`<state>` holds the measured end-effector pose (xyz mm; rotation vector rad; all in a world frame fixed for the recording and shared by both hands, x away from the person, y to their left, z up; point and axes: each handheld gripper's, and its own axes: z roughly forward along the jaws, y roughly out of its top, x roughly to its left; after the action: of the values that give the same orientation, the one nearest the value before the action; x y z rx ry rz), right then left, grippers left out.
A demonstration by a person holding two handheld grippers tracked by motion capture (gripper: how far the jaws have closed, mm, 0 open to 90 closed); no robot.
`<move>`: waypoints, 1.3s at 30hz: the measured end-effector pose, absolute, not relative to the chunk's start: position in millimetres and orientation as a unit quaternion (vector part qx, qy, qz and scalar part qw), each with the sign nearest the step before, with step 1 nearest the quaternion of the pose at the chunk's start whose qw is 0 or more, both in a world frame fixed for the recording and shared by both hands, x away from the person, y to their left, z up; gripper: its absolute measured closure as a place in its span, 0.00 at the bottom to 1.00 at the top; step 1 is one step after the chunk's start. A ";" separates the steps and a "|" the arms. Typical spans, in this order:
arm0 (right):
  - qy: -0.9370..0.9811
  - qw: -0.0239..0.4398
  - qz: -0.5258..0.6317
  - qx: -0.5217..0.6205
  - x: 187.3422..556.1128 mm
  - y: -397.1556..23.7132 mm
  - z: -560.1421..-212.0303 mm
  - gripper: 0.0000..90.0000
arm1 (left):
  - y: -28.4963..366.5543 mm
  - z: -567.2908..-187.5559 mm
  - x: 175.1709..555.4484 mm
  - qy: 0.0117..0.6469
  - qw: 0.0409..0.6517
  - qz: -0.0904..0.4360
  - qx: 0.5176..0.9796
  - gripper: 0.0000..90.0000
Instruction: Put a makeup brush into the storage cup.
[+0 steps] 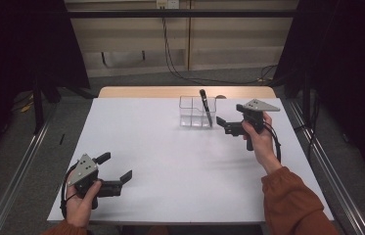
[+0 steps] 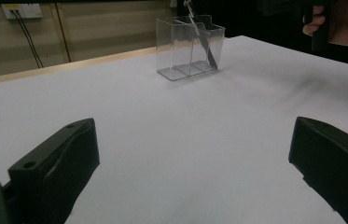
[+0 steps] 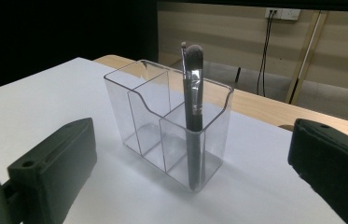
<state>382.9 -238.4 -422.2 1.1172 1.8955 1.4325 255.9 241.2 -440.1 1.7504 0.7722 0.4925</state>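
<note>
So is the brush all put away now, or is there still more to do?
Looks done: the makeup brush stands bristles up in a compartment of the clear organizer. In hand: nothing. The right gripper sits open beside the organizer, and the left gripper is open near the front of the white table. I see nothing else waiting on the table, so probably little is left.
</note>
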 end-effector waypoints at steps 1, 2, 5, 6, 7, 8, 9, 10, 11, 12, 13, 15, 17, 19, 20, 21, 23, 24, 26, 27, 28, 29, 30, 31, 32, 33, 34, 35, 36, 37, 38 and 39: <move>0.698 0.256 0.528 0.410 381.2 -238.9 -421.9 0.01 | 241.3 -440.1 255.8 0.327 0.550 0.208 0.739 0.02; 0.698 0.254 0.530 0.410 378.7 -239.6 -421.8 0.01 | 241.4 -440.1 255.7 0.327 0.551 0.208 0.739 0.02; 0.700 0.254 0.529 0.407 373.3 -240.9 -422.4 0.00 | 241.8 -440.0 255.5 0.327 0.551 0.208 0.739 0.02; 0.699 0.254 0.530 0.407 371.8 -241.5 -422.6 0.00 | 241.9 -439.9 255.5 0.327 0.551 0.208 0.739 0.02; 0.695 0.253 0.534 0.409 369.4 -242.4 -422.8 0.00 | 241.8 -440.0 255.4 0.327 0.551 0.208 0.739 0.02; 0.694 0.252 0.536 0.409 367.3 -243.3 -423.1 0.00 | 241.7 -440.0 255.5 0.327 0.551 0.208 0.739 0.02; 0.693 0.253 0.536 0.410 365.4 -244.2 -423.5 0.00 | 241.7 -439.9 255.5 0.327 0.551 0.208 0.739 0.02; 0.692 0.253 0.538 0.411 363.6 -245.3 -424.0 0.00 | 241.6 -439.9 255.5 0.327 0.551 0.208 0.739 0.02; 0.691 0.251 0.539 0.411 361.2 -246.5 -424.5 0.00 | 241.5 -439.8 255.5 0.327 0.551 0.208 0.739 0.02; 0.690 0.251 0.539 0.412 359.9 -247.3 -424.7 0.00 | 241.5 -439.8 255.5 0.327 0.551 0.208 0.740 0.02; 0.691 0.250 0.539 0.412 358.2 -248.2 -424.9 0.00 | 241.5 -439.9 255.6 0.327 0.551 0.208 0.739 0.02; 0.688 0.257 0.539 0.412 355.2 -249.7 -425.1 0.01 | 241.7 -439.9 255.6 0.328 0.550 0.208 0.739 0.02; 0.688 0.261 0.538 0.411 351.7 -251.2 -425.1 0.01 | 242.1 -440.0 255.5 0.328 0.551 0.208 0.738 0.02; 0.689 0.263 0.538 0.409 348.5 -252.6 -424.9 0.01 | 242.5 -439.7 255.6 0.328 0.551 0.209 0.738 0.02; 0.689 0.266 0.536 0.409 347.4 -252.9 -424.9 0.01 | 242.5 -439.6 255.8 0.328 0.551 0.209 0.738 0.02; 0.689 0.268 0.534 0.410 345.5 -253.5 -424.5 0.01 | 242.3 -439.6 255.9 0.328 0.551 0.209 0.738 0.02; 0.687 0.268 0.538 0.408 342.4 -255.3 -423.9 0.01 | 241.5 -439.6 256.2 0.328 0.551 0.209 0.738 0.02; 0.686 0.270 0.538 0.408 341.6 -255.5 -423.9 0.01 | 241.3 -439.8 256.4 0.327 0.550 0.209 0.739 0.02; 0.686 0.270 0.538 0.408 338.3 -256.6 -424.3 0.01 | 241.5 -440.0 256.3 0.328 0.551 0.209 0.738 0.02; 0.687 0.270 0.537 0.408 336.5 -257.5 -424.7 0.01 | 242.2 -439.7 256.3 0.328 0.551 0.210 0.738 0.02; 0.687 0.271 0.537 0.408 334.9 -258.1 -425.1 0.01 | 242.6 -439.5 256.1 0.330 0.552 0.212 0.736 0.02; 0.686 0.273 0.535 0.410 332.9 -259.1 -425.7 0.01 | 242.8 -439.5 256.0 0.331 0.552 0.211 0.735 0.02; 0.686 0.273 0.536 0.409 332.0 -259.7 -426.1 0.01 | 242.9 -439.6 256.0 0.332 0.552 0.211 0.735 0.02; 0.688 0.273 0.534 0.409 330.8 -260.4 -426.5 0.01 | 243.0 -439.6 255.9 0.331 0.551 0.211 0.736 0.02; 0.688 0.274 0.532 0.410 329.4 -261.2 -426.7 0.01 | 242.9 -439.5 255.7 0.331 0.551 0.212 0.736 0.02; 0.687 0.275 0.534 0.409 327.8 -262.0 -426.8 0.01 | 242.8 -439.4 255.5 0.330 0.552 0.212 0.736 0.02; 0.687 0.277 0.534 0.409 326.1 -262.5 -427.2 0.01 | 242.7 -439.4 255.3 0.329 0.552 0.212 0.736 0.02; 0.689 0.278 0.532 0.407 324.3 -263.2 -427.5 0.01 | 242.7 -439.4 255.2 0.329 0.552 0.212 0.736 0.02; 0.688 0.277 0.532 0.407 323.0 -263.5 -427.5 0.01 | 242.6 -439.3 255.2 0.330 0.553 0.212 0.735 0.02; 0.688 0.277 0.533 0.407 321.4 -263.8 -427.3 0.01 | 242.5 -439.3 255.3 0.330 0.553 0.212 0.735 0.02; 0.687 0.277 0.534 0.407 319.3 -264.2 -426.9 0.01 | 242.5 -439.3 255.5 0.330 0.553 0.212 0.735 0.02; 0.688 0.279 0.533 0.406 318.0 -264.7 -426.8 0.01 | 242.5 -439.3 255.7 0.329 0.552 0.212 0.736 0.02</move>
<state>318.0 -264.7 -426.8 1.0881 1.8453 1.4307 255.7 242.5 -439.3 1.7409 0.7788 0.5012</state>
